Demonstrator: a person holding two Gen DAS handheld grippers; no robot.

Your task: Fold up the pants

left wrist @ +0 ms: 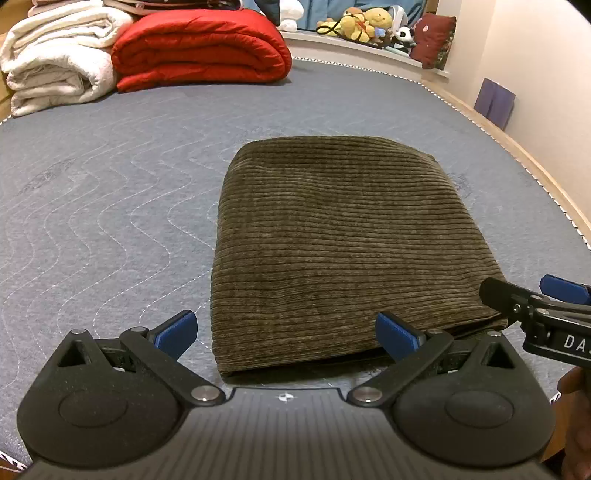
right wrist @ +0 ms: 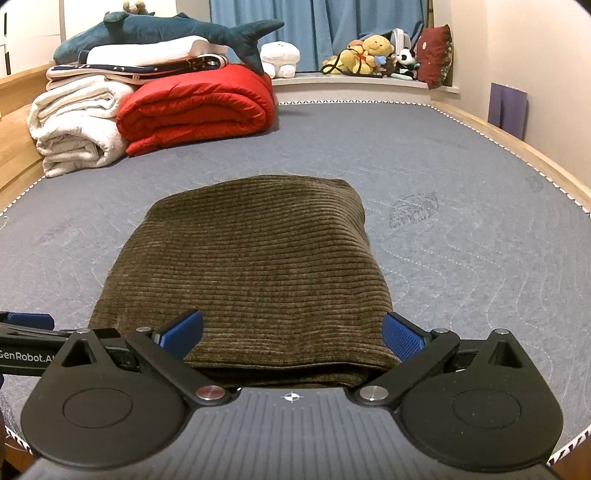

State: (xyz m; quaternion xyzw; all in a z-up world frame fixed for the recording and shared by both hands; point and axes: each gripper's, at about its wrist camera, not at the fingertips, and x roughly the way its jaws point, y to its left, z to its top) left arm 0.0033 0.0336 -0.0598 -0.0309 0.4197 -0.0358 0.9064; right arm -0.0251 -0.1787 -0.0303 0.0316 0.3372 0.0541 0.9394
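Observation:
Olive-brown corduroy pants lie folded into a compact rectangle on the grey quilted mattress. My left gripper is open at the near left corner of the bundle, its blue pads wide apart with nothing between them. In the right wrist view the same pants fill the middle. My right gripper is open over their near edge, the cloth lying below the spread pads, not pinched. The right gripper also shows at the right edge of the left wrist view.
A rolled red quilt and white blankets are stacked at the far left of the mattress, with a plush shark on top. Stuffed toys and a dark red cushion sit on the window ledge. A wooden bed frame borders the right side.

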